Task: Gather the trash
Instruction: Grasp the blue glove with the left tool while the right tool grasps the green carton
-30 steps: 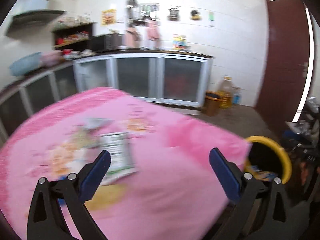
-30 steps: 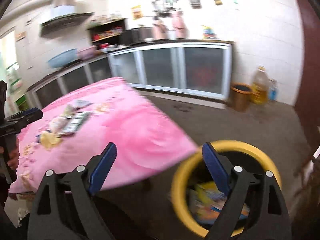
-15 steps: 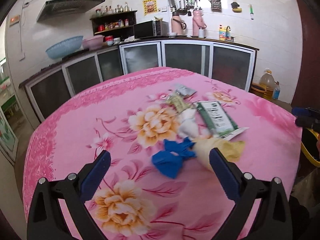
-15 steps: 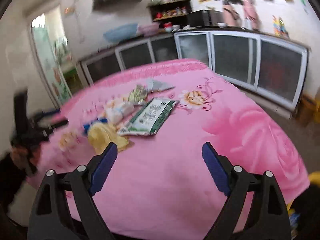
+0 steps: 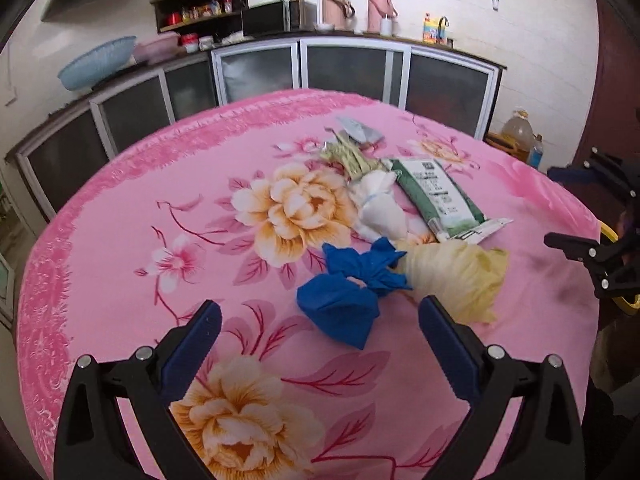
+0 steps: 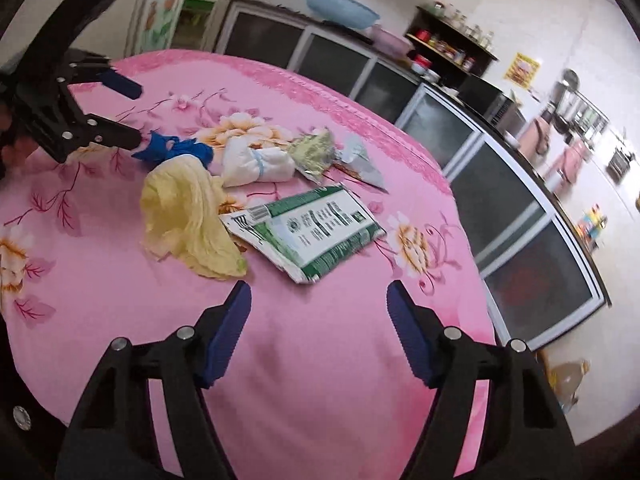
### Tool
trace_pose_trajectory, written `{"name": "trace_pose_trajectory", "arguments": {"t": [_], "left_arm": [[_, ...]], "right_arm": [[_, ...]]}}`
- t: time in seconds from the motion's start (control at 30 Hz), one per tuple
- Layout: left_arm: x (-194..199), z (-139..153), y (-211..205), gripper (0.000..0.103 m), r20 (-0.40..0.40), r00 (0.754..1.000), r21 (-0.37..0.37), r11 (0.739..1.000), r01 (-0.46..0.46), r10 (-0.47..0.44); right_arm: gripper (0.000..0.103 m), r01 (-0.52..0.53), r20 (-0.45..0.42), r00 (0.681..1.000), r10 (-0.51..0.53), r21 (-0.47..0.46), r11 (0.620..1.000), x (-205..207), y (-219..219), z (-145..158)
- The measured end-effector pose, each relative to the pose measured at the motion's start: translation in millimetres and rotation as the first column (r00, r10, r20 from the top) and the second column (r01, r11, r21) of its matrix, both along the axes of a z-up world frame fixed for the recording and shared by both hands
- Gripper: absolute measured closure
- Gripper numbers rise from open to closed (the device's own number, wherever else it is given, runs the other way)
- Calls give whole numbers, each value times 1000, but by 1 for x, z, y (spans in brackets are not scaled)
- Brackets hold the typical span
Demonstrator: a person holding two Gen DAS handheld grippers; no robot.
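Observation:
Trash lies in a cluster on the pink flowered table (image 5: pixel 120 264): a crumpled blue piece (image 5: pixel 348 292) (image 6: pixel 172 148), a yellow crumpled bag (image 5: pixel 460 276) (image 6: pixel 188 220), a white tied bundle (image 5: pixel 380 208) (image 6: pixel 256 164), a green and white packet (image 5: pixel 436 196) (image 6: pixel 316 232), a greenish wrapper (image 5: pixel 352 156) (image 6: pixel 316 152) and a silver wrapper (image 5: pixel 360 128) (image 6: pixel 360 160). My left gripper (image 5: pixel 318 324) (image 6: pixel 132 116) is open and empty, just short of the blue piece. My right gripper (image 6: pixel 318 304) (image 5: pixel 560 208) is open and empty, just short of the packet.
A yellow bin rim (image 5: pixel 612 240) shows past the table's right edge. Kitchen cabinets (image 5: pixel 352 68) line the far wall, with an oil bottle (image 5: pixel 518 128) on the floor. A blue basin (image 6: pixel 340 2) sits on the counter.
Both grippers swung away from the yellow bin toward the table, then moved closer to the trash pile. Both stay open and empty.

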State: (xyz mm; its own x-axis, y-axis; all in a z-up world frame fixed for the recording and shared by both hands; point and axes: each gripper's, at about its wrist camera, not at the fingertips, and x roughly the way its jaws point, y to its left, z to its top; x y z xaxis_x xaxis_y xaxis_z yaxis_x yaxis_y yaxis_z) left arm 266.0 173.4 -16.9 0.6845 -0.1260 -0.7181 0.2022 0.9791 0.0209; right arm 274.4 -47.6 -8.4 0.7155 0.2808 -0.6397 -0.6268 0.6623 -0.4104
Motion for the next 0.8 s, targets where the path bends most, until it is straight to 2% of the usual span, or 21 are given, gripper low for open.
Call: {"name": "trace_pose_trajectory", "arguments": {"t": [0.17, 0.3, 0.57, 0.67, 0.7, 0.73, 0.77, 0.8], "left_arm": [[22, -12, 7, 8, -113, 993, -94, 995, 14, -25], [38, -21, 9, 8, -172, 985, -132, 991, 5, -28], [68, -32, 9, 8, -232, 972, -180, 984, 3, -45], [79, -33, 9, 8, -242, 969, -215, 977, -1, -52], [83, -34, 8, 9, -245, 968, -221, 975, 2, -57], [85, -34, 7, 18, -246, 967, -226, 974, 4, -61], [89, -34, 5, 23, -253, 965, -245, 969, 12, -76], [92, -34, 4, 33, -258, 962, -256, 966, 19, -87]], "right_arm": [[36, -51, -38, 998, 50, -48, 998, 14, 13, -5], [37, -81, -73, 994, 76, -65, 995, 23, 21, -9], [43, -141, -184, 975, 127, -66, 988, 53, 39, -24], [50, -151, -217, 967, 132, -71, 986, 60, 43, -30], [53, -154, -238, 962, 135, -62, 986, 63, 43, -32], [55, -157, -258, 956, 138, -53, 986, 66, 44, -32], [63, -161, -285, 948, 142, -44, 986, 69, 45, -34], [71, -158, -300, 944, 139, -42, 986, 71, 46, -35]]}}
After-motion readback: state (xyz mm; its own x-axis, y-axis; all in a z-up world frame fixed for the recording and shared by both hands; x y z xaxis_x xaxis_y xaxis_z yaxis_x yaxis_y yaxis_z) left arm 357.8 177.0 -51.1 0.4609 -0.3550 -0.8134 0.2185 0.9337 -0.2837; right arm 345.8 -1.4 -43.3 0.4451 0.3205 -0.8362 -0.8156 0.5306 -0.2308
